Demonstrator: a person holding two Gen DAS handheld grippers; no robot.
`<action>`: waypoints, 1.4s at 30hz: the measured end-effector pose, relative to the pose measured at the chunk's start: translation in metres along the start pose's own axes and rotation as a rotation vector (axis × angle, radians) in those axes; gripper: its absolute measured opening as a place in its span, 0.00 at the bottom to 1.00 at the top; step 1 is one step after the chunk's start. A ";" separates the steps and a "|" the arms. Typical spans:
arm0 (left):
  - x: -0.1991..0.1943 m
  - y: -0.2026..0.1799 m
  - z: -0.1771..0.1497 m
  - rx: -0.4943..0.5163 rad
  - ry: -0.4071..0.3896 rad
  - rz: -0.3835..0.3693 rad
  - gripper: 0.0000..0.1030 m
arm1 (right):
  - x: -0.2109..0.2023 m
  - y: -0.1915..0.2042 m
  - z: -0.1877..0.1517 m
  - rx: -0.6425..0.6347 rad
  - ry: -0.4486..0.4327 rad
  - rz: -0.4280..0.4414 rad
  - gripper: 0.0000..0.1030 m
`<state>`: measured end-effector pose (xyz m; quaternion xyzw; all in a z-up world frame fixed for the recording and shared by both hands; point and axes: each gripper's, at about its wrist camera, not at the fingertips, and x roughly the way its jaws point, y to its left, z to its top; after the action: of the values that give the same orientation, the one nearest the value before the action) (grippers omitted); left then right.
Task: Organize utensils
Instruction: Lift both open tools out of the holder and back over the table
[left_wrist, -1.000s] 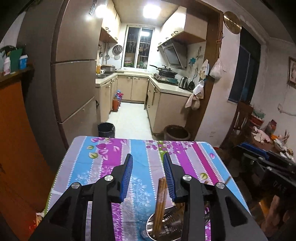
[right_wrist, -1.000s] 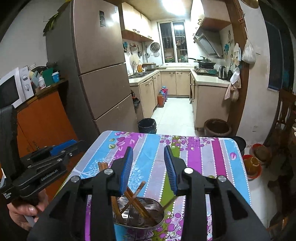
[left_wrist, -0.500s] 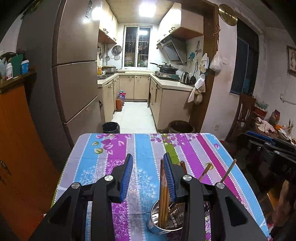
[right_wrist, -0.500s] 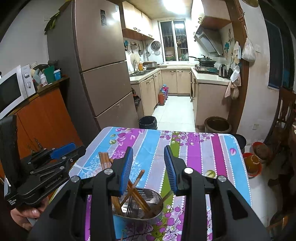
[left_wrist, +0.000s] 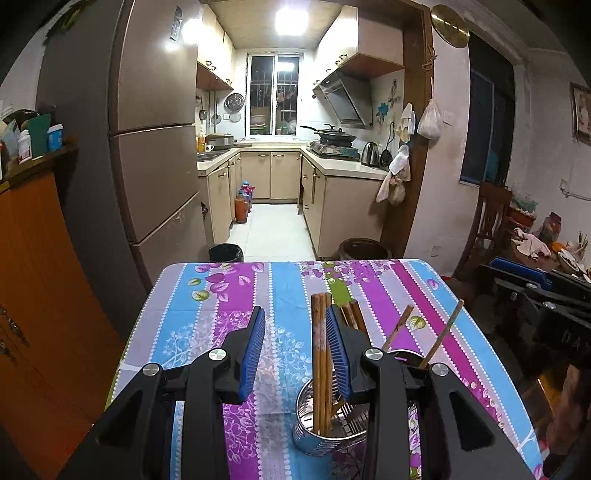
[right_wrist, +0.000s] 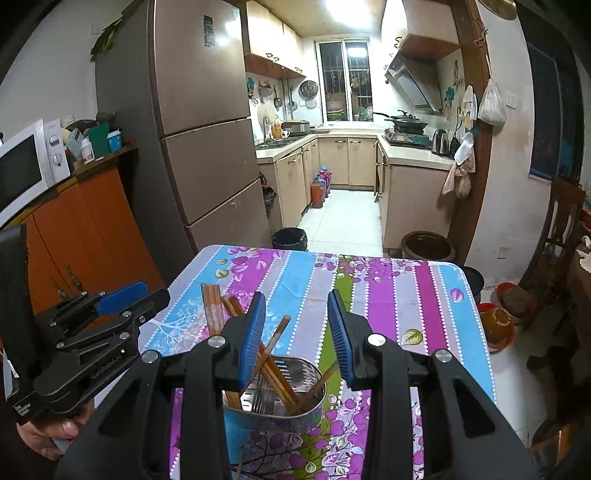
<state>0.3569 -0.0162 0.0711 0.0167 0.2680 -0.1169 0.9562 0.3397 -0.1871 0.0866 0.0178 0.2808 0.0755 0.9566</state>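
While both grippers, the left gripper (left_wrist: 291, 343) and right gripper (right_wrist: 295, 332), hover empty with jaws partly apart, a metal holder (right_wrist: 280, 400) of chopsticks (left_wrist: 320, 365) stands on the striped surface (right_wrist: 369, 280).

Both wrist views look forward and downward, close over the shared table (left_wrist: 207, 314) toward the kitchen.

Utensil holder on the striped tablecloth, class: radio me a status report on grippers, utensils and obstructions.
Left gripper and right gripper open, empty, above the table. Chopsticks and fork standing in the metal holder. Nothing in the way.
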 end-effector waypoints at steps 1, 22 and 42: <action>-0.001 0.000 -0.002 0.002 -0.001 0.004 0.35 | -0.001 0.001 -0.001 -0.004 -0.002 -0.005 0.32; -0.046 -0.012 -0.075 0.002 -0.021 0.043 0.37 | -0.029 0.008 -0.071 -0.024 0.006 -0.022 0.32; -0.111 -0.053 -0.138 0.094 -0.123 0.060 0.46 | -0.067 0.004 -0.156 0.002 -0.020 -0.018 0.39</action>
<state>0.1829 -0.0314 0.0120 0.0623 0.2026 -0.1012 0.9720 0.1991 -0.1950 -0.0086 0.0168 0.2716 0.0664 0.9600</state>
